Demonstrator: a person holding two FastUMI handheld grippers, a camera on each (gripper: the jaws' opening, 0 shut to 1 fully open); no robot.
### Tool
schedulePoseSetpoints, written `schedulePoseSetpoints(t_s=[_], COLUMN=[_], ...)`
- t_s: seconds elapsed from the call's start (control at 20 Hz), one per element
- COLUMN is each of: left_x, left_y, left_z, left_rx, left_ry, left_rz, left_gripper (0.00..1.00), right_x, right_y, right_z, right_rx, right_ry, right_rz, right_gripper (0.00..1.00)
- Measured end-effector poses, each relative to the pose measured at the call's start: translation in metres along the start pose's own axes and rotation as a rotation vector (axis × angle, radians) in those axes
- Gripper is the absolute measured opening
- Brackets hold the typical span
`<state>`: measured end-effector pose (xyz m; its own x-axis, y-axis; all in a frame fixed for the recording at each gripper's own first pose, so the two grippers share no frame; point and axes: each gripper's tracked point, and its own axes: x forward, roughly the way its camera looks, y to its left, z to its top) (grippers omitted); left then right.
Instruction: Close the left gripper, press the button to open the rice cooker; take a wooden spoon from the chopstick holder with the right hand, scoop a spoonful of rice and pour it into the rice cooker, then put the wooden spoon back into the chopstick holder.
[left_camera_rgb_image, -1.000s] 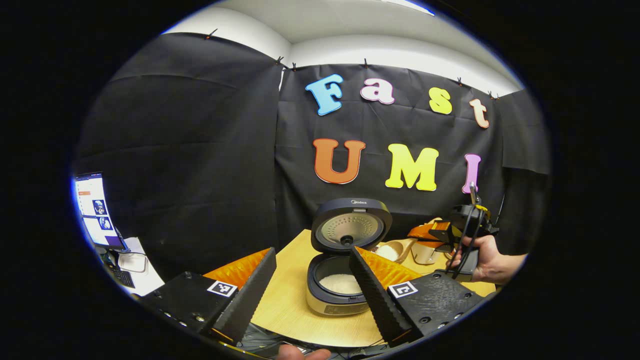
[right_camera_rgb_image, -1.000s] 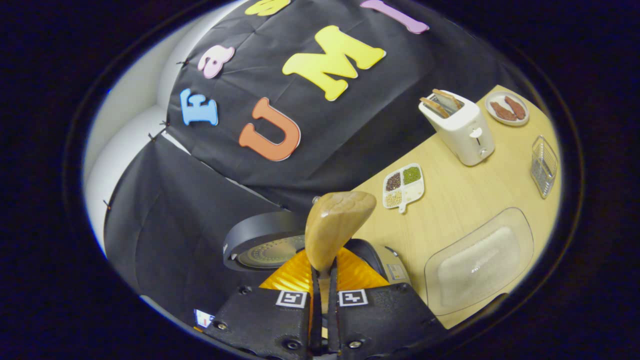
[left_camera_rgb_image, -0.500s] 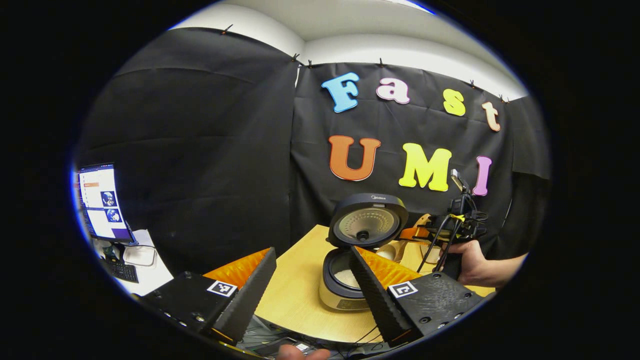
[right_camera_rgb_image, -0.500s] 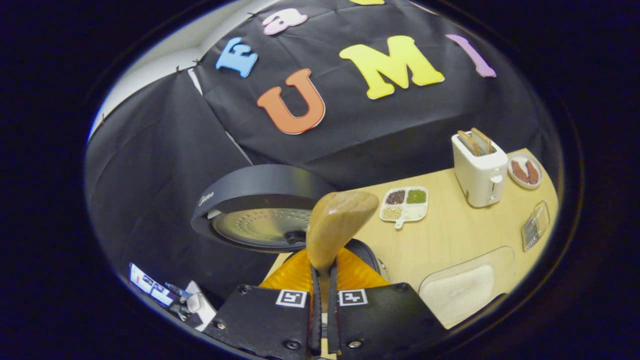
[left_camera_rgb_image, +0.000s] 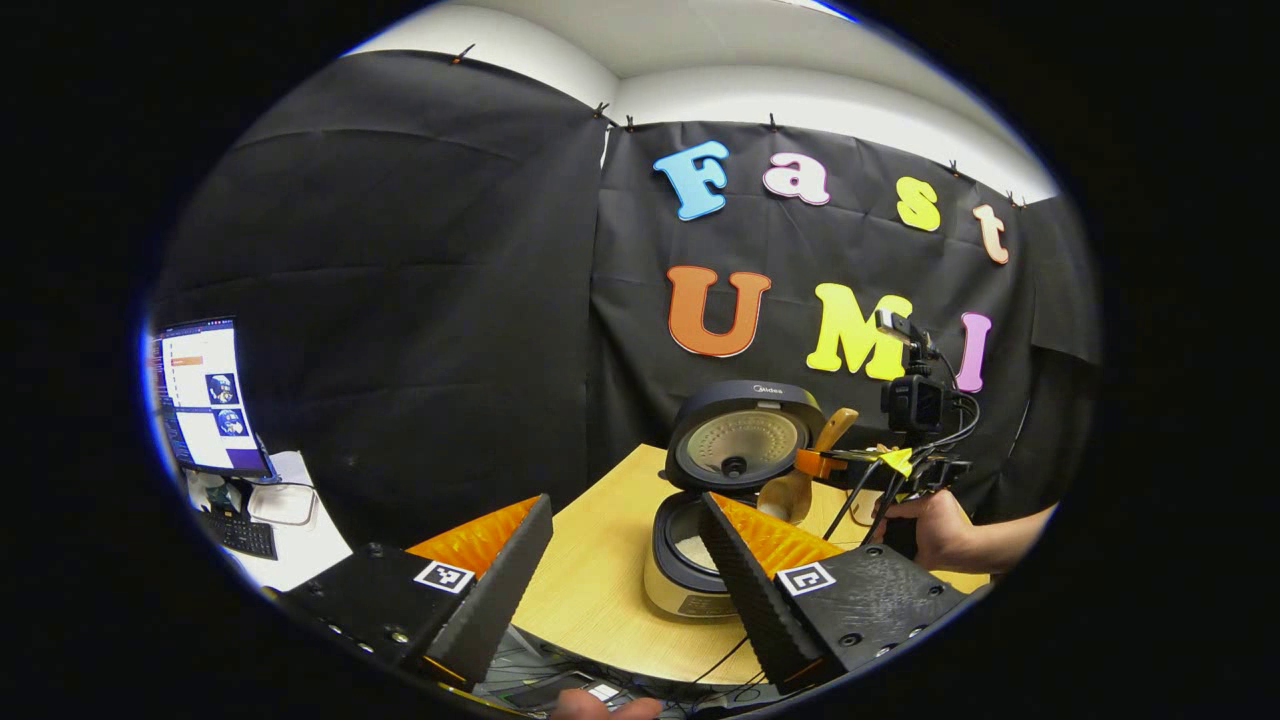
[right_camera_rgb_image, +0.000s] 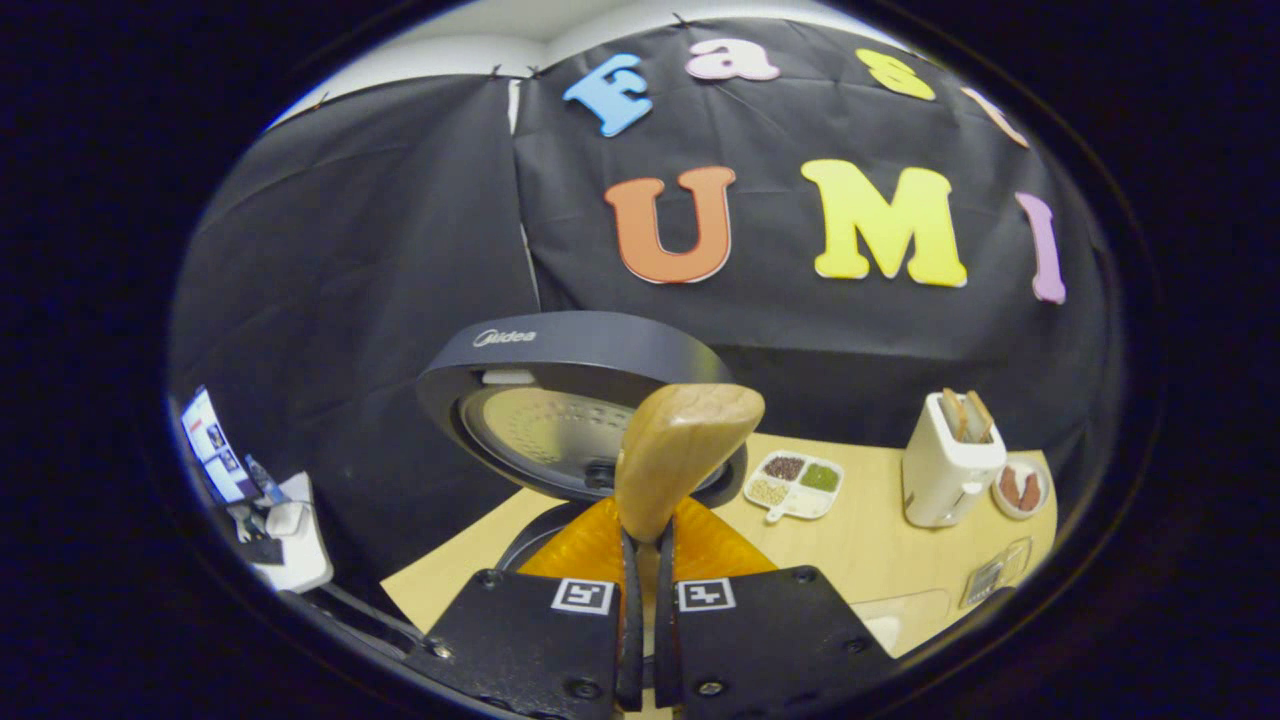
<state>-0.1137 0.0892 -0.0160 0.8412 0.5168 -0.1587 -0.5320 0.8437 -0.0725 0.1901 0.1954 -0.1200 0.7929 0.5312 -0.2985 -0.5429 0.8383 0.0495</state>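
The rice cooker (left_camera_rgb_image: 690, 570) stands on the wooden table (left_camera_rgb_image: 590, 560) with its lid (left_camera_rgb_image: 745, 447) up and white rice (left_camera_rgb_image: 693, 548) in the pot. My left gripper (left_camera_rgb_image: 625, 585) hangs open and empty in front of it, short of the table's near edge. Just right of the cooker a hand holds my right gripper (left_camera_rgb_image: 822, 463), shut on the wooden spoon (left_camera_rgb_image: 792, 490), whose bowl hangs by the pot's right rim. In the right gripper view my right gripper (right_camera_rgb_image: 645, 560) clamps the spoon's (right_camera_rgb_image: 680, 450) handle, with the bowl's back before the raised lid (right_camera_rgb_image: 560, 385).
A white toaster (right_camera_rgb_image: 945, 465), a divided dish of grains (right_camera_rgb_image: 795, 480) and a small plate (right_camera_rgb_image: 1020, 487) stand at the table's far right. A clear tray (right_camera_rgb_image: 885, 615) lies near my right gripper. A monitor (left_camera_rgb_image: 205, 395) and keyboard (left_camera_rgb_image: 245, 535) sit left of the table.
My right gripper has rolled back to level with the spoon and risen beside the cooker's lid. The cooker has drifted right in the left gripper view; my left gripper stays open.
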Motion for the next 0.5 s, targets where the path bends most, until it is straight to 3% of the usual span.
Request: schedulePoseSetpoints(t_s=[0.5], left_x=[0.000], left_y=[0.014], left_z=[-0.001], left_rx=[-0.023], left_ry=[-0.008], left_rz=[0.001], left_gripper=[0.95], right_x=[-0.023], right_y=[0.036], right_z=[0.020], right_rx=[-0.343], right_ry=[-0.121], right_rz=[-0.050], right_gripper=[0.10])
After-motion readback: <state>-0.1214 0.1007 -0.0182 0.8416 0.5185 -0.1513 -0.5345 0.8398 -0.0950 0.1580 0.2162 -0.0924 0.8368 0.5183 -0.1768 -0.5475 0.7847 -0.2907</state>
